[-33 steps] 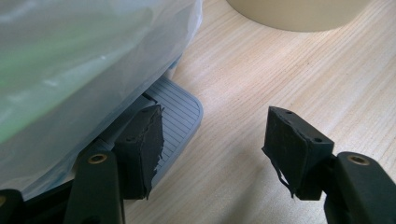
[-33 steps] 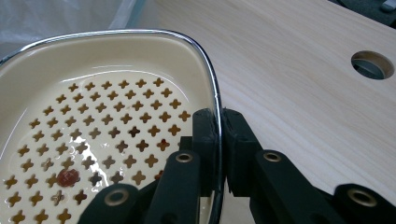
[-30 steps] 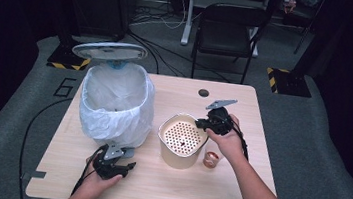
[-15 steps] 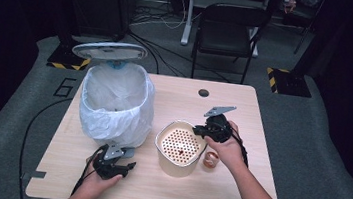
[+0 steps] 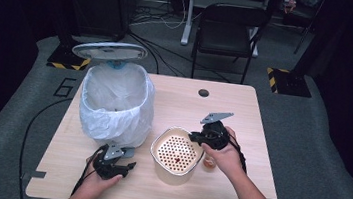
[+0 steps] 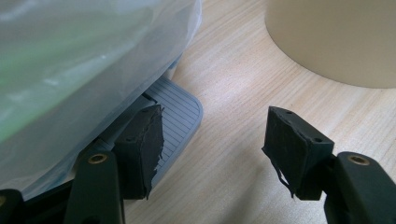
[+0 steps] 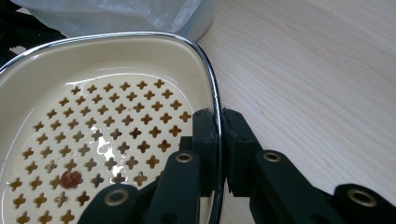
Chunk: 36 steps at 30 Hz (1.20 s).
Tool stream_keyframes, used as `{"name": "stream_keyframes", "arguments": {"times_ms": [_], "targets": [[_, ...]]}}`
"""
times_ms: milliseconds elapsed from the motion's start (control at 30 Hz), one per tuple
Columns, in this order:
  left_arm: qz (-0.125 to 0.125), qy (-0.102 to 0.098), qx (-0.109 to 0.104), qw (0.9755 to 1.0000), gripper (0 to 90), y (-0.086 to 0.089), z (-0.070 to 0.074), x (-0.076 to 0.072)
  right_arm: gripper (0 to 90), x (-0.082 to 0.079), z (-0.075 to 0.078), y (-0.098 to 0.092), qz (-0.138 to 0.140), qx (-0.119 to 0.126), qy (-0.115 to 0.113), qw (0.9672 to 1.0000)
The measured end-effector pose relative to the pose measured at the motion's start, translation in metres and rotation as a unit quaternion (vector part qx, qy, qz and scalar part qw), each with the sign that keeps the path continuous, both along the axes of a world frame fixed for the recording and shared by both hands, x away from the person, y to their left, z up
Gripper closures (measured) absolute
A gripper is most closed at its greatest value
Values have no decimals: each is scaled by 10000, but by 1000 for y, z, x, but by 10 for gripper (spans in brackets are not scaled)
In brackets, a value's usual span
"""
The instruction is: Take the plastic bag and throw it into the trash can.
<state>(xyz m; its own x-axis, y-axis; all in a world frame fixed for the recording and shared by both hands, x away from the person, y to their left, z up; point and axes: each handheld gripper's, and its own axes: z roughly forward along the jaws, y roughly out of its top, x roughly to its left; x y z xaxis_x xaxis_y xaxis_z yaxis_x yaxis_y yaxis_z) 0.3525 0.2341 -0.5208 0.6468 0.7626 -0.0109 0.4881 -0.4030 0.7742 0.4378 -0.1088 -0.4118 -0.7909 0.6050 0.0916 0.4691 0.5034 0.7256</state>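
My right gripper [image 7: 218, 154] has its jaws clenched on the chrome-edged rim of the cream, square-cornered container [image 5: 176, 156], one jaw inside the wall, one outside. Its insert, a cream plate perforated with cross-shaped holes [image 7: 93, 140], looks wet; one small reddish scrap [image 7: 71, 178] sits on it.

My left gripper [image 6: 212, 154] rests low on the pale wooden surface [image 5: 243, 117] with jaws released and nothing between them. One jaw lies just beside the grey ribbed pedal [image 6: 175, 112] of the white pedal bin lined with a clear plastic bag [image 5: 113, 102]; the bin's grey lid [image 5: 109, 50] stands open.

A small copper-coloured cup [image 5: 209, 162] sits just beside the container, under my right hand.

Risks, as I judge them:
- The grip is on a thin edge only. If the container tilts, the rim may slip out of the jaws.
- A wet insert could slide or drop out on tipping.
- My right hand may knock the cup over.
- The left jaw could snag the bag.
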Motion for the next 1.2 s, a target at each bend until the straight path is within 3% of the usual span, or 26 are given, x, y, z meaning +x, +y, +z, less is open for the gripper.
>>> {"name": "stream_keyframes", "arguments": {"times_ms": [133, 233, 433, 533, 667, 1000, 1200], "targets": [[2, 1, -3, 10000, 373, 0, 0, 0, 833, -2, -1, -1, 8, 37, -45, 10000], [-31, 34, 12, 10000, 373, 1, 1, 0, 704, -5, 4, -3, -56, 149, -161, 9997], [3, 2, -4, 10000, 373, 0, 0, 0, 541, -9, 19, -14, -205, 356, -391, 9984], [-29, 36, 10, 10000, 373, 0, 1, 0, 466, -9, 22, -24, -324, 399, -401, 9979], [4, 0, 1, 10000, 373, 0, 0, 0, 427, -9, 21, -40, -464, 438, -368, 9973], [-26, 21, 22, 10000, 373, 0, 0, 0, 319, -21, 17, -67, -598, 528, -531, 9954], [-24, 17, 24, 10000, 373, 0, 0, 0, 302, -26, 9, -80, -667, 499, -580, 9948]]}}
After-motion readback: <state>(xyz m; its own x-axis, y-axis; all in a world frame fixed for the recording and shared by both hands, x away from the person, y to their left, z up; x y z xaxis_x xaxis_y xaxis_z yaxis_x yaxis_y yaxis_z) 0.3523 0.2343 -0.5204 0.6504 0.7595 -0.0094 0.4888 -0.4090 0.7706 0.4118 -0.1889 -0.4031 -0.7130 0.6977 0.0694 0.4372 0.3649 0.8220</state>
